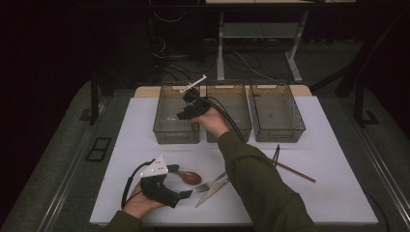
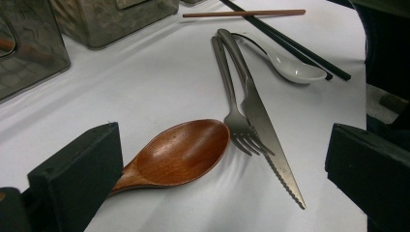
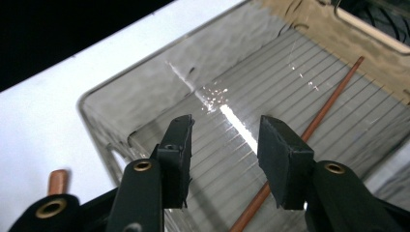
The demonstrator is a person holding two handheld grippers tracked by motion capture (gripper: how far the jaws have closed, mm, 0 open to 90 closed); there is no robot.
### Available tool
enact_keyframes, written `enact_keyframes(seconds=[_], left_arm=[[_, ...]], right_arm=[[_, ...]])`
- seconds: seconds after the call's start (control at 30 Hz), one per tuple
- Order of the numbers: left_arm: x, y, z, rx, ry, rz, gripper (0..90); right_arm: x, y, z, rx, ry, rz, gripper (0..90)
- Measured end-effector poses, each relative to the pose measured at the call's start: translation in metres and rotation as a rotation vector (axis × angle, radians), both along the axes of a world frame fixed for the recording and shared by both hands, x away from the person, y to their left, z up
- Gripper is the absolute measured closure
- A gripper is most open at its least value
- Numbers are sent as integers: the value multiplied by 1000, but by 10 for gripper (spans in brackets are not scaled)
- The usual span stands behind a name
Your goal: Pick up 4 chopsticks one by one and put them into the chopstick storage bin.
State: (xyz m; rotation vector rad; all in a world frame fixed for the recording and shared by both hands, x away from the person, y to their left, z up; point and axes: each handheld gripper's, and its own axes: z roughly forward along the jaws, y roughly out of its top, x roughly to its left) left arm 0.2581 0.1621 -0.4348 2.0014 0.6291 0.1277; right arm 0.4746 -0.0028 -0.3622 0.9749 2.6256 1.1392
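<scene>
A white board (image 1: 333,193) is laid over the table, and three clear, ribbed plastic bins are lined up along its far edge. The right gripper (image 1: 189,108) is held over the left bin (image 1: 164,126), tilted down into it; in the right gripper view its jaws are seen parted by a moderate gap with nothing between them. On that bin's floor a slim brown chopstick (image 3: 309,126) is seen lying slantwise, thin, straight and matte reddish-brown.

The left gripper (image 1: 183,195) is held low near the board's near edge, towards its left corner. Its jaws are spread wide and grip nothing; a wooden spoon (image 2: 179,153) lies on the board between them, its glossy brown bowl up and its handle running under the left jaw. Just beside the spoon bowl a steel fork (image 2: 232,104) and a serrated steel knife (image 2: 258,118) lie touching side by side. Farther off are seen a white ceramic spoon (image 2: 295,67), black chopsticks (image 2: 295,43) and another brown chopstick (image 2: 244,13).
</scene>
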Motion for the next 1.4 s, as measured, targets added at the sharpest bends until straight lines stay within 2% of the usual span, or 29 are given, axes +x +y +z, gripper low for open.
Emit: enact_keyframes(seconds=[0.2, 0.37, 0.6, 0.77, 1.4], left_arm=[[1, 0, 0, 7, 0, 1, 0], [1, -1, -1, 8, 4, 5, 0], [1, -1, -2, 12, 6, 6, 0], [1, -2, -3, 8, 10, 11, 0], [2, -3, -4, 16, 10, 12, 0]], right_arm=[[-9, -17, 13, 46, -8, 33, 514], [-18, -33, 21, 51, -31, 67, 512], [-31, -63, 31, 86, -50, 92, 498], [-41, -82, 35, 85, -61, 103, 486], [-81, -158, 22, 117, -97, 127, 468]])
